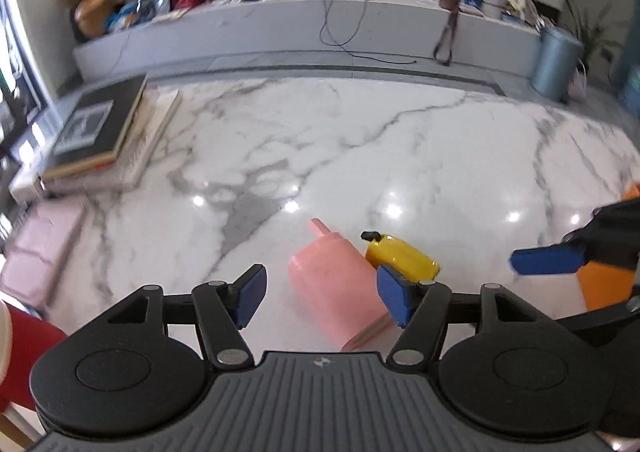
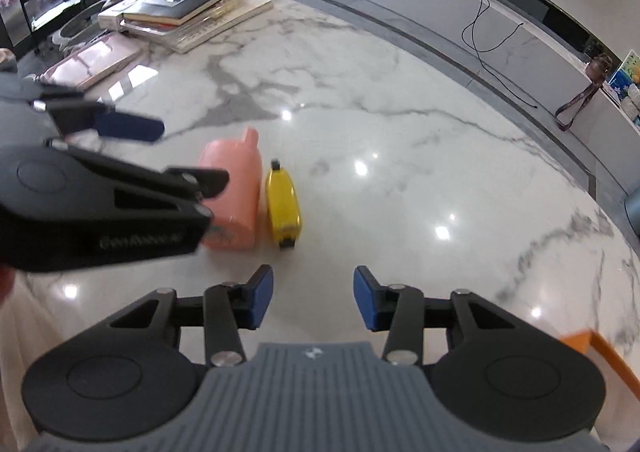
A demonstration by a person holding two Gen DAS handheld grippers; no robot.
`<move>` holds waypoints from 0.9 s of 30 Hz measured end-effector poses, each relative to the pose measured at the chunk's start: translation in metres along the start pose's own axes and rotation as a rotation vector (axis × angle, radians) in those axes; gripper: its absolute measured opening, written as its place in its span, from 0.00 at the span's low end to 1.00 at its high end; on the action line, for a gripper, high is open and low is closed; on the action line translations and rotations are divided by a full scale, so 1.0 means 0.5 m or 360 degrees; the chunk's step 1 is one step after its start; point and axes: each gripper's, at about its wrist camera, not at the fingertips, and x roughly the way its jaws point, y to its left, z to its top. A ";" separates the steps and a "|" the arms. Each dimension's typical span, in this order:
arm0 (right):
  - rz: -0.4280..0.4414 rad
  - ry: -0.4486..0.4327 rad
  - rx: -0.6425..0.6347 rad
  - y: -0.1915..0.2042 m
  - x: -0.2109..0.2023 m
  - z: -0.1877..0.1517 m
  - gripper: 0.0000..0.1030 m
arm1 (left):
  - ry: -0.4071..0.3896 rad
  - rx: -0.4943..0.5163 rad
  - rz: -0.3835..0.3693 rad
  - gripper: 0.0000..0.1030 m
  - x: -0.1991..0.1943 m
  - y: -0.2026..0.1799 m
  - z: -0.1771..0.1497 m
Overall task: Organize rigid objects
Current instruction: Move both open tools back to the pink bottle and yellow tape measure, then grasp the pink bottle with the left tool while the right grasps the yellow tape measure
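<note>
A pink bottle (image 1: pixel 332 288) lies on its side on the white marble table (image 1: pixel 360 155), its neck pointing away. Touching its right side lies a small yellow case (image 1: pixel 400 258) with a black tip. My left gripper (image 1: pixel 322 294) hovers open over the bottle, its blue pads standing either side of the body without pressing on it. In the right wrist view the bottle (image 2: pixel 236 191) and yellow case (image 2: pixel 283 203) lie ahead of my right gripper (image 2: pixel 314 300), which is open with only bare table between its pads. The left gripper (image 2: pixel 188 155) reaches in there from the left.
A stack of books (image 1: pixel 96 131) sits at the table's far left, with a pink box (image 1: pixel 40 248) nearer. A red object (image 1: pixel 28 356) is at the bottom left. An orange container (image 1: pixel 604 288) stands at the right behind one right-gripper pad (image 1: pixel 544 260). Beyond runs a low bench (image 1: pixel 304 23).
</note>
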 end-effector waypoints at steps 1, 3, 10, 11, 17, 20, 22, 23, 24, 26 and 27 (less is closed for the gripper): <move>0.0010 -0.0004 0.0003 -0.002 0.006 0.005 0.43 | 0.0010 -0.0023 0.0003 0.73 0.006 0.002 0.001; 0.0031 -0.0008 0.0002 -0.004 0.020 0.014 0.43 | 0.0024 -0.0054 0.0011 0.73 0.018 0.007 0.003; 0.0062 -0.0017 0.0003 -0.011 0.056 0.029 0.42 | 0.0059 -0.0104 -0.0017 0.75 0.055 0.006 0.001; 0.0068 -0.0024 0.0000 -0.010 0.057 0.029 0.42 | 0.0066 -0.0109 -0.0021 0.74 0.059 0.007 0.003; 0.0093 -0.0055 -0.0030 0.000 0.069 0.035 0.42 | 0.0117 -0.0097 -0.0098 0.61 0.072 0.028 0.006; 0.0112 -0.0075 -0.0023 0.005 0.075 0.040 0.42 | 0.0135 -0.0090 -0.0111 0.61 0.073 0.045 0.007; 0.0126 -0.0082 -0.0023 0.010 0.082 0.046 0.42 | 0.0141 -0.0085 -0.0122 0.62 0.074 0.053 0.009; 0.0127 -0.0082 -0.0024 0.013 0.087 0.048 0.42 | 0.0139 -0.0082 -0.0125 0.62 0.075 0.056 0.009; 0.0123 -0.0080 -0.0030 0.017 0.092 0.050 0.42 | 0.0137 -0.0078 -0.0119 0.64 0.077 0.058 0.008; 0.0118 -0.0070 -0.0055 0.027 0.102 0.052 0.42 | 0.0143 -0.0062 -0.0100 0.64 0.085 0.058 0.007; 0.0114 -0.0066 -0.0073 0.032 0.105 0.051 0.41 | 0.0150 -0.0058 -0.0091 0.64 0.090 0.058 0.006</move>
